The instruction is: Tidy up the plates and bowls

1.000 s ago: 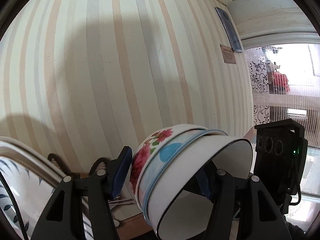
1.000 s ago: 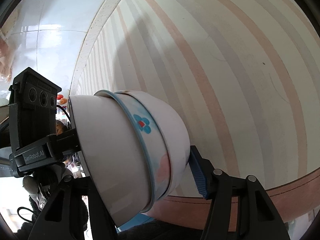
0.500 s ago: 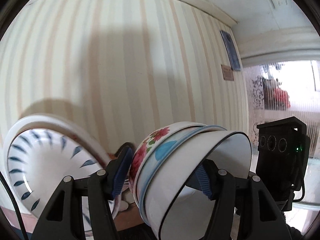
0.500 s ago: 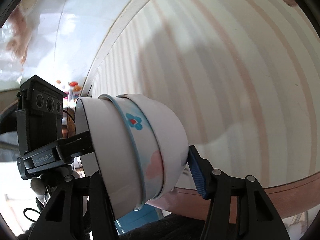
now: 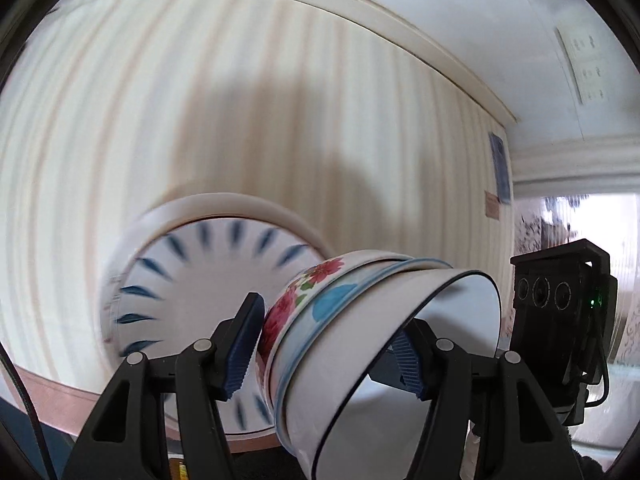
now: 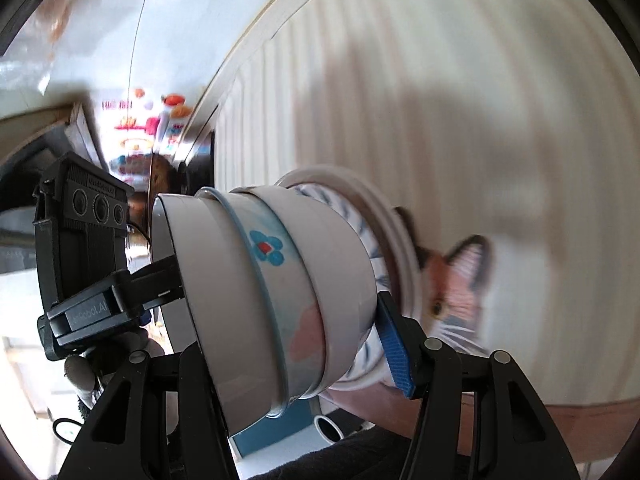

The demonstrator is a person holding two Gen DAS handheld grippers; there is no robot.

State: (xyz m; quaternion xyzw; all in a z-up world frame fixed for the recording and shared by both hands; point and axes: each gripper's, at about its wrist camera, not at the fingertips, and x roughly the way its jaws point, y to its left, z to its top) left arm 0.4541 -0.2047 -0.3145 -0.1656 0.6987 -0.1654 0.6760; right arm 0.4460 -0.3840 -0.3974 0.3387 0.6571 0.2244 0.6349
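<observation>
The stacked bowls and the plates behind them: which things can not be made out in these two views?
- Left wrist view: blue-leaf plate is motion-blurred; bowl stack hides its right part.
- Right wrist view: the stack covers the plates and part of the cat picture.
- Neither view shows what the plates rest on, nor how many there are.

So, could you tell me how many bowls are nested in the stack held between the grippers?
3: a plain white bowl innermost, a blue-rimmed bowl around it, a red-flowered bowl outermost. More could be hidden inside.
</observation>
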